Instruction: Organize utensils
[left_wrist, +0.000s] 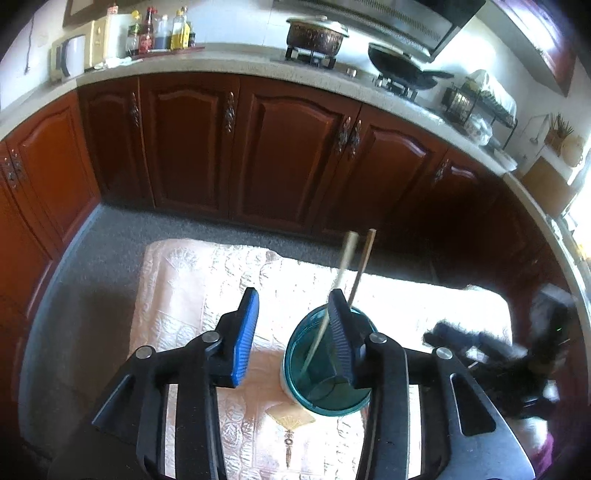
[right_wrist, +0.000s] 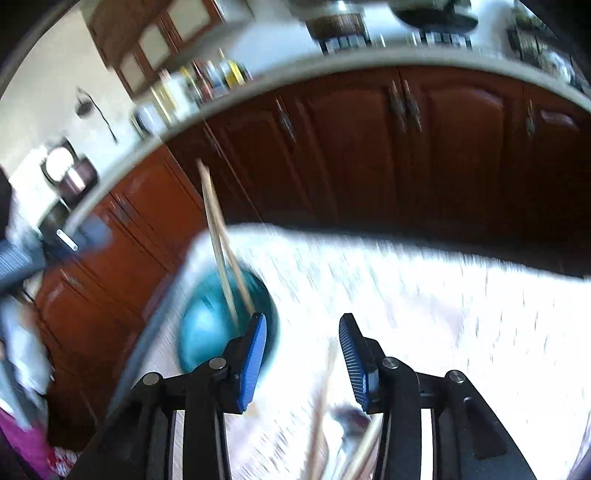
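Chopsticks: two pale sticks (left_wrist: 357, 258) stand tilted in the teal cup (left_wrist: 327, 369), tips down inside, upper ends leaning away over the rim. Upright storage is likely the reason for the cup; they lean because the cup is wider than the pair.
Cup position: on the pink patterned cloth (left_wrist: 192, 280) that covers the surface, toward its near side; in the left wrist view it sits partly behind the gripper's right finger.
Left hand-held gripper (left_wrist: 293, 299): fingers spread wide, nothing between them. It hovers just above and beside the cup, not gripping the rim. Judgement: poised to steady the cup if needed.
Right hand-held gripper (right_wrist: 303, 319): fingers spread, nothing pinched. View heavily motion-blurred.
Remaining utensils: blurred pale sticks (right_wrist: 325, 424) and a dark, possibly spoon-like shape (right_wrist: 351, 417) lie on the cloth below the right gripper; identity uncertain.
Step, judged: two sticks stowed, more left on the cloth; right gripper spread presumably for the next pick.
Risk, judged: the cup sits close to both grippers, so a knock could tip it.
Surroundings: brown cabinets (left_wrist: 295, 147) beyond the surface.
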